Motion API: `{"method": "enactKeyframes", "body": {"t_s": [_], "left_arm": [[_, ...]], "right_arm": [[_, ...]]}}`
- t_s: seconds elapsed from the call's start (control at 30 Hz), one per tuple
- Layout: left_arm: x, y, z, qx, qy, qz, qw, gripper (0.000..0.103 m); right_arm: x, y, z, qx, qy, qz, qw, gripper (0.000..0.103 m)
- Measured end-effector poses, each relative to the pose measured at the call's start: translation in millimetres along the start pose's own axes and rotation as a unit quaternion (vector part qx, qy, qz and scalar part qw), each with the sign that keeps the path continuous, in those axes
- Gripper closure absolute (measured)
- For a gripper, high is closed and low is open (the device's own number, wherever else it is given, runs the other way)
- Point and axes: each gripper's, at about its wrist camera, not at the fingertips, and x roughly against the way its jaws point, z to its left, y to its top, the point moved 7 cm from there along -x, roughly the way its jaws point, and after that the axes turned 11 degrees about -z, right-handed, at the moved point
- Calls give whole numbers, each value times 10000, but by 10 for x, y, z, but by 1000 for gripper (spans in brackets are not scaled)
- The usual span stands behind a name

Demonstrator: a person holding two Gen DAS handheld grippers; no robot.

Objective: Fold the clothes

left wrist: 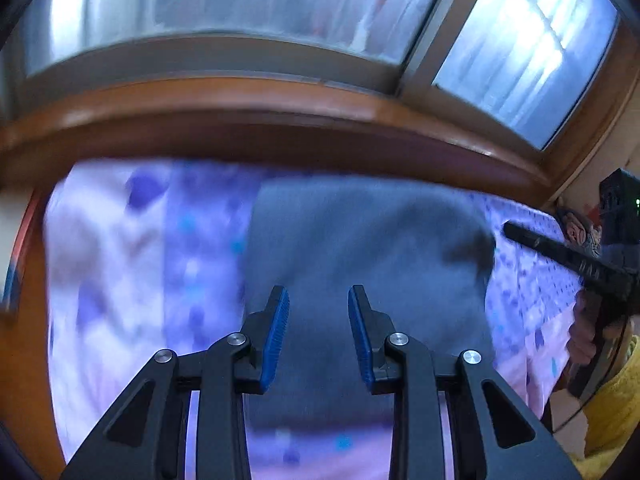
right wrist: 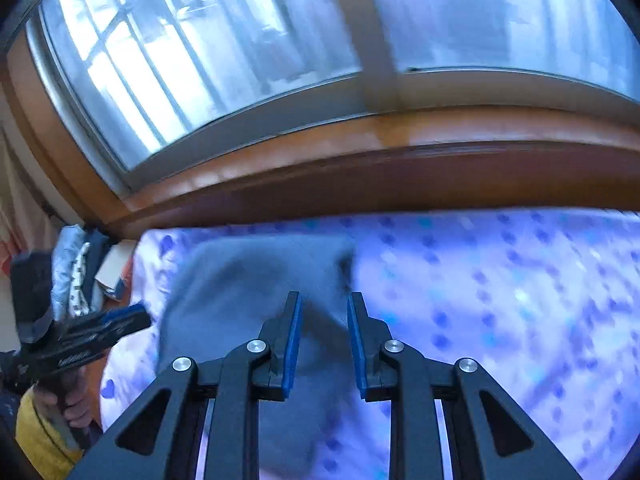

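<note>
A dark blue-grey garment (left wrist: 360,248) lies flat on a bed with a purple dotted sheet (left wrist: 160,240). It also shows in the right wrist view (right wrist: 248,280). My left gripper (left wrist: 318,300) is open and empty, held above the garment's near part. My right gripper (right wrist: 323,304) is open and empty above the garment's right edge. The right gripper shows at the right edge of the left wrist view (left wrist: 516,232). The left gripper shows at the left of the right wrist view (right wrist: 136,316). Both views are blurred.
A brown wooden window sill (left wrist: 280,120) and a window (left wrist: 240,8) run along the far side of the bed. A pile of clothes (right wrist: 80,276) and a box sit at the bed's left end. The sheet spreads wide to the right (right wrist: 500,300).
</note>
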Motion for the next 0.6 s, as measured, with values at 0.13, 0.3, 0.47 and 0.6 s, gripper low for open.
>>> {"method": "enactKeyframes", "body": {"t_s": [0.13, 0.3, 0.47, 0.6], "left_arm": [[-393, 289, -76, -213, -70, 28, 9997, 73], [-849, 236, 8, -248, 208, 233, 9992, 72], [-495, 175, 55, -107, 29, 222, 9997, 72], [42, -86, 171, -259, 103, 86, 9996, 71]], "right_arm": [[-524, 52, 130, 331, -258, 96, 9991, 80], [-873, 19, -81, -93, -427, 439, 9981, 78], [-419, 41, -77, -371, -28, 160, 9992, 58], [237, -397, 4, -6, 211, 119, 9997, 37]]}}
